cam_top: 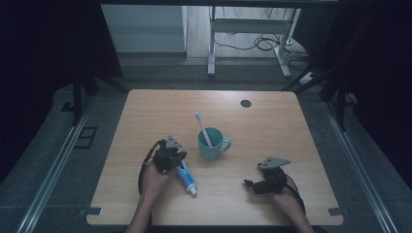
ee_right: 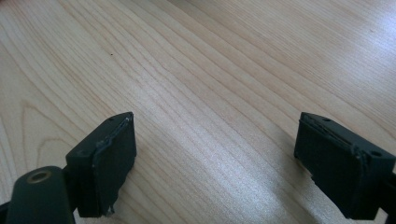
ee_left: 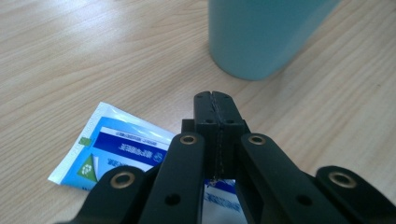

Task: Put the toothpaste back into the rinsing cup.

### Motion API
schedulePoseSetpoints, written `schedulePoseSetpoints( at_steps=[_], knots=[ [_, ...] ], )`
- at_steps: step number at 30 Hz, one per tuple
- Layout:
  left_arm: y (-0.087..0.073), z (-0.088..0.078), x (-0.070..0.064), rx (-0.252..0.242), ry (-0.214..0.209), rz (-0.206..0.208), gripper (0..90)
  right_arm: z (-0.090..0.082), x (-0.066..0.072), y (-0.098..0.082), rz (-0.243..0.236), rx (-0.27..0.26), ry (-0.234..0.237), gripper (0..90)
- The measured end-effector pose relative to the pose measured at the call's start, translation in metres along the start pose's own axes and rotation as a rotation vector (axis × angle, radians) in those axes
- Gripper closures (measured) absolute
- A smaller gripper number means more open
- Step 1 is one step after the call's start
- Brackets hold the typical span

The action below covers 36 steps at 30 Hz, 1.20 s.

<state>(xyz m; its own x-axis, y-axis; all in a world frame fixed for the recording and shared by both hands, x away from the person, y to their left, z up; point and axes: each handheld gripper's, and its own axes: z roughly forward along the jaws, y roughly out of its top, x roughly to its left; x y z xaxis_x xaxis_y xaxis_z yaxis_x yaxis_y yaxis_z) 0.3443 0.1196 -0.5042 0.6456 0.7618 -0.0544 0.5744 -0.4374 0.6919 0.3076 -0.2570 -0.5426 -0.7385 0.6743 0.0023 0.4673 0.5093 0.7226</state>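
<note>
The wooden bench (cam_top: 272,131) carries all items. Its far half is bare except for a small dark round grommet (cam_top: 246,103) near the far edge, and a wide strip of bare wood runs along the left and right edges. Beyond the far edge stands a white desk frame (cam_top: 248,43) with cables on the floor.

The teal mug (cam_top: 213,143) stands upright near the bench centre, handle toward the right, with a white toothbrush (cam_top: 203,127) leaning in it, head up. In the left gripper view the mug wall (ee_left: 261,32) rises just beyond the jaw tips.

The left gripper (cam_top: 171,156) sits just left of the mug. Its jaws are pressed together with nothing between them; the closed tips (ee_left: 216,105) lie above the toothpaste tube.

The right gripper (cam_top: 257,184) rests near the front right of the bench, well apart from the mug. Its jaws stand wide apart over bare wood (ee_right: 215,93), with nothing between them.

The toothpaste tube (cam_top: 186,177) lies flat between the left gripper and the front edge, cap toward the front. Its crimped blue-and-white end (ee_left: 112,149) shows beside and under the left jaws.
</note>
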Motion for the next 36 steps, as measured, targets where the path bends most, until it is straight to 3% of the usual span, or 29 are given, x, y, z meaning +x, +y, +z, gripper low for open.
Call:
schedulePoseSetpoints(
  at_steps=[5,10,13,19,31,36],
  knots=[
    [0.0,0.005,0.006,0.004,0.01,-0.014,89.8,0.0,0.0,0.0,0.0,0.0,0.0,12.8],
    [-0.004,0.0,0.001,-0.009,-0.013,-0.028,89.8,0.0,0.0,0.0,0.0,0.0,0.0,12.8],
    [-0.006,-0.003,-0.007,-0.014,-0.042,-0.02,89.8,0.0,0.0,0.0,0.0,0.0,0.0,12.8],
    [-0.01,0.0,-0.03,0.038,-0.071,0.047,89.8,0.0,0.0,0.0,0.0,0.0,0.0,12.8],
    [-0.019,-0.01,-0.044,0.057,-0.108,0.046,89.8,0.0,0.0,0.0,0.0,0.0,0.0,12.8],
    [-0.018,-0.007,-0.052,0.077,-0.112,0.067,89.8,0.0,0.0,0.0,0.0,0.0,0.0,12.8]
  ],
)
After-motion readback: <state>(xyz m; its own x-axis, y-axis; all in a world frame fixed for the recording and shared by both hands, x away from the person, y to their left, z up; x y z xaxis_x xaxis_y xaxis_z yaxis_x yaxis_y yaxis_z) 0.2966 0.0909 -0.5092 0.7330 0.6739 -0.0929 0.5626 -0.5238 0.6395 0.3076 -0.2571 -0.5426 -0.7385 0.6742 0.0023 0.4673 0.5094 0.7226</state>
